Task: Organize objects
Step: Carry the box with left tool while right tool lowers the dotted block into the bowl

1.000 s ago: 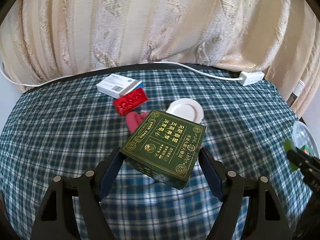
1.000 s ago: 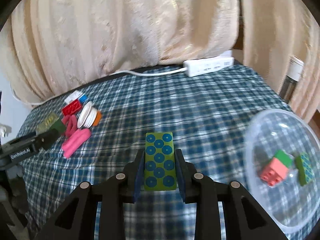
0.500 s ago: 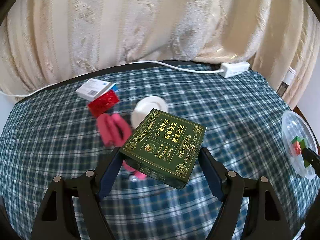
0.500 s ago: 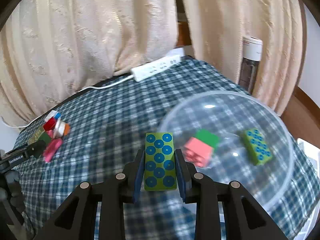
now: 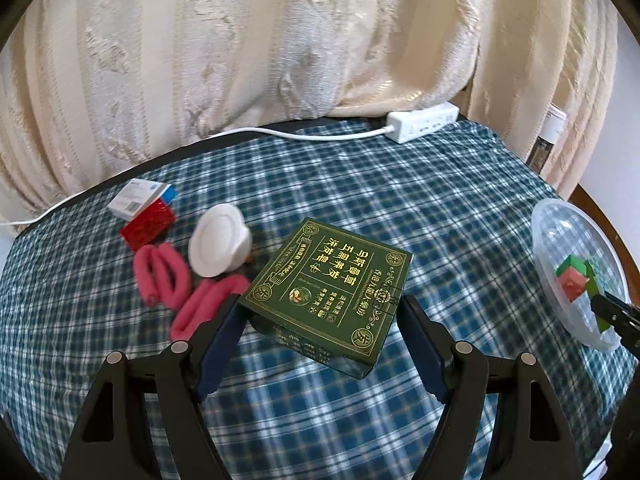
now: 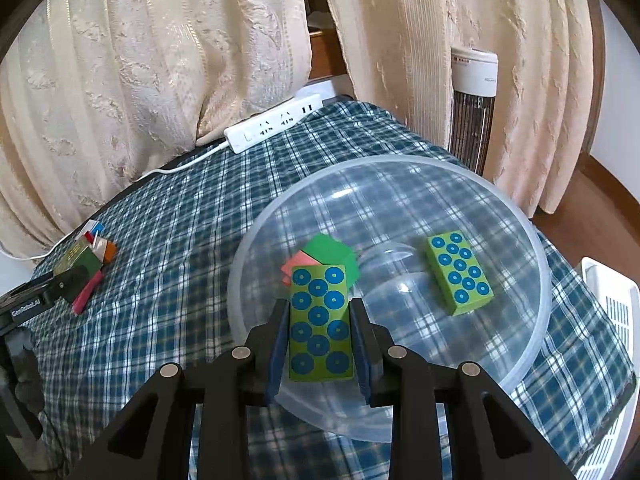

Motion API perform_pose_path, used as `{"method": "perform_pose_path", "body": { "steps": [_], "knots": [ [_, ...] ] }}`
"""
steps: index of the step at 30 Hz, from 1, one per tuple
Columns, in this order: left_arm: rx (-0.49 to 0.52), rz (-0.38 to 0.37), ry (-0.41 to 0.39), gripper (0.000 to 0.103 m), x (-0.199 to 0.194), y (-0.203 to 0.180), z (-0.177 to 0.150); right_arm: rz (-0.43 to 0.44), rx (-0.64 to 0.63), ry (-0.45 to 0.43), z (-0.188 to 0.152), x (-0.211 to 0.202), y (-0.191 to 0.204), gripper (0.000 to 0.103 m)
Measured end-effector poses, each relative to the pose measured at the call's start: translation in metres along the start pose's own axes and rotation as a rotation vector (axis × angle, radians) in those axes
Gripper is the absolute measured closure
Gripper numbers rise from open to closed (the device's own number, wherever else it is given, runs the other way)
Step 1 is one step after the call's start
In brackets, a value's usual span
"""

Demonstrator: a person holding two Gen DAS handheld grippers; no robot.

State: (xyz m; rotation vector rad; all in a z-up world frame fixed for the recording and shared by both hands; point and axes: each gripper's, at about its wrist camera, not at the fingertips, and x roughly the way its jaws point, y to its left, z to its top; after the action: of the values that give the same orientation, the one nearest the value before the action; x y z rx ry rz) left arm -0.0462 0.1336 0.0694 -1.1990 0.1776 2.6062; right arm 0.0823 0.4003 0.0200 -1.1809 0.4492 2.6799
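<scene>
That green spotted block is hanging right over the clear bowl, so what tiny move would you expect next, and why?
Probably lower it a little and open the right tongs. They are shut on the spotted block above the clear bowl, where a matching block and a pink-and-green brick already lie.

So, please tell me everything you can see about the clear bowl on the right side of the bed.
The clear plastic bowl is round, wide and shallow, with a thicker rim; the plaid cloth shows through it. It rests upright near the cloth's right edge. Inside lie a green block with blue dots and a pink and green block, apart from each other. The right gripper holds a second dotted block above its near side, not touching the bowl as far as visible.
</scene>
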Motion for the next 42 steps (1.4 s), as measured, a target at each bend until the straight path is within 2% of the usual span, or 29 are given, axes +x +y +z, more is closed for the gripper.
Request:
{"method": "perform_pose_path", "body": {
  "steps": [8, 25, 36, 42],
  "knots": [
    [0.031, -0.010, 0.012, 0.025, 0.006, -0.017, 0.003, 0.027, -0.014, 0.030, 0.003, 0.013, -0.001, 0.072],
    [0.023, -0.015, 0.028, 0.025, 0.013, -0.015, 0.001, 0.042, 0.033, 0.088, 0.032, 0.046, -0.007, 0.072],
    [0.038, -0.025, 0.032, 0.025, 0.011, -0.025, -0.001, 0.032, 0.080, 0.082, 0.038, 0.052, -0.016, 0.071],
    [0.070, -0.042, 0.028, 0.025, 0.008, -0.039, -0.001, 0.060, 0.124, 0.035, 0.040, 0.041, -0.026, 0.055]
  ]
}}
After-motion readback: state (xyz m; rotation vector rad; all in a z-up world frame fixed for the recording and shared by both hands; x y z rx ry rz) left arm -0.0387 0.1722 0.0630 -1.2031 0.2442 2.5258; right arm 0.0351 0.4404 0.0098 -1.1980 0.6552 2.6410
